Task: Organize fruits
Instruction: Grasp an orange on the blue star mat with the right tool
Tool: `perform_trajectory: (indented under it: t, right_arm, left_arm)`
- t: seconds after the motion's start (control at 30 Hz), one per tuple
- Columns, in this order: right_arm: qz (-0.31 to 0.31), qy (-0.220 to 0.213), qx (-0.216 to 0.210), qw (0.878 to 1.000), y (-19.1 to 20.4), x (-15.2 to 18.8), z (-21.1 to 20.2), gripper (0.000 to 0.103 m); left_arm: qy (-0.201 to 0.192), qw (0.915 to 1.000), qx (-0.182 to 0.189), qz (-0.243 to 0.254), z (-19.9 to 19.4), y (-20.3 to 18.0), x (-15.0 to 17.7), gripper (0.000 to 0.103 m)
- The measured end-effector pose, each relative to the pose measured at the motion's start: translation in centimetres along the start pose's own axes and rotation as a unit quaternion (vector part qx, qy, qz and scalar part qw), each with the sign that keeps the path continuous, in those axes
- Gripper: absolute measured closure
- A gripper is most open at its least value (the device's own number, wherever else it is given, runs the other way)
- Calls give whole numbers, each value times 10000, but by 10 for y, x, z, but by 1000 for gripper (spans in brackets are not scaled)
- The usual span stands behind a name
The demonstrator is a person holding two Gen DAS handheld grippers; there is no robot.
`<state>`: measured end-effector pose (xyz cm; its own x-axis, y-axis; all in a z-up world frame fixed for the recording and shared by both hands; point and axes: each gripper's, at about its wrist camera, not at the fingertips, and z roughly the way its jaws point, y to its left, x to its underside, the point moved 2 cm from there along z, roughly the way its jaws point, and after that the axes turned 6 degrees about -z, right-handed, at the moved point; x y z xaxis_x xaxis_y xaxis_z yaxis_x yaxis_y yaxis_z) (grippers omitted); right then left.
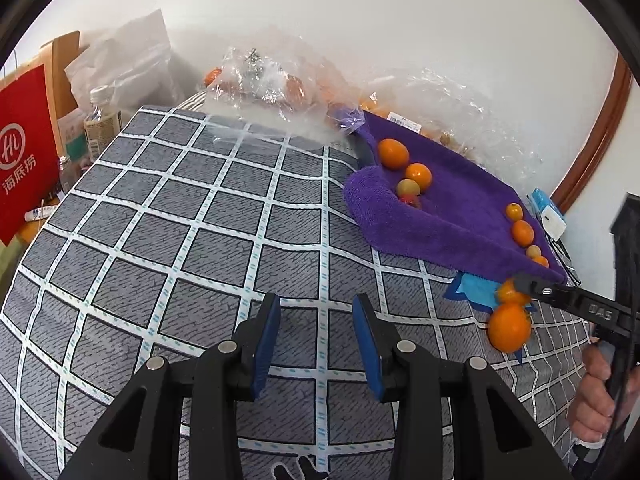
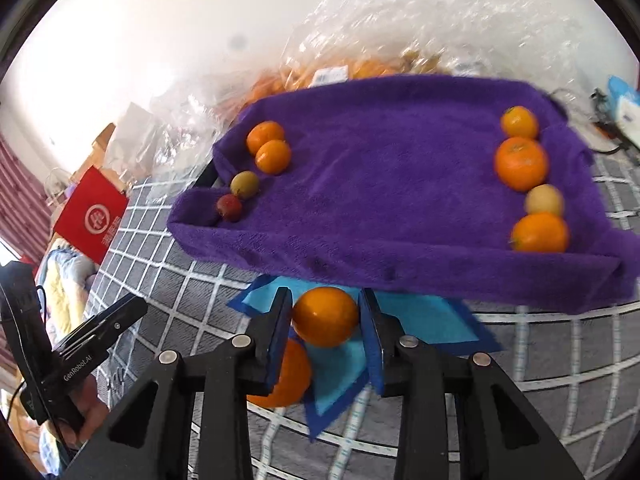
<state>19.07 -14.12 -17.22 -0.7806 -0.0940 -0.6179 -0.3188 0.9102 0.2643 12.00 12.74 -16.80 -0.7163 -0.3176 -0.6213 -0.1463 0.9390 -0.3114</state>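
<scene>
Two grippers: right gripper [image 2: 325, 316] fingers pinching an orange [image 2: 325, 316] by purple towel [image 2: 400, 184], left gripper [image 1: 316, 312] fingers spread, empty.

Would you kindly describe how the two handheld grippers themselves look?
Both grippers, left gripper and right gripper, are black angular frames with silver pivot pins and flat blue pads. White lettering marks their sides, and a black cable runs along the right gripper's handle.

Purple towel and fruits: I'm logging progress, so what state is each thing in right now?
Purple towel: spread, edges raised, fruit lined along both sides.
Orange: between the right gripper fingers, over blue cloth.
Second orange: loose on cloth.
Left gripper: open, empty.
</scene>
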Motion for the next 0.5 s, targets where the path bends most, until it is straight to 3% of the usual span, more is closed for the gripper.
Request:
perform_trajectory:
  t: [0.27, 0.5]
  right_arm:
    - [77, -297, 648, 9974, -43, 31, -47, 69]
    - [201, -252, 497, 9982, -60, 61, -48, 68]
  left_arm:
    - [-10, 9995, -107, 282, 1, -9, 2, 67]
    - [28, 9995, -112, 296, 1, -8, 2, 67]
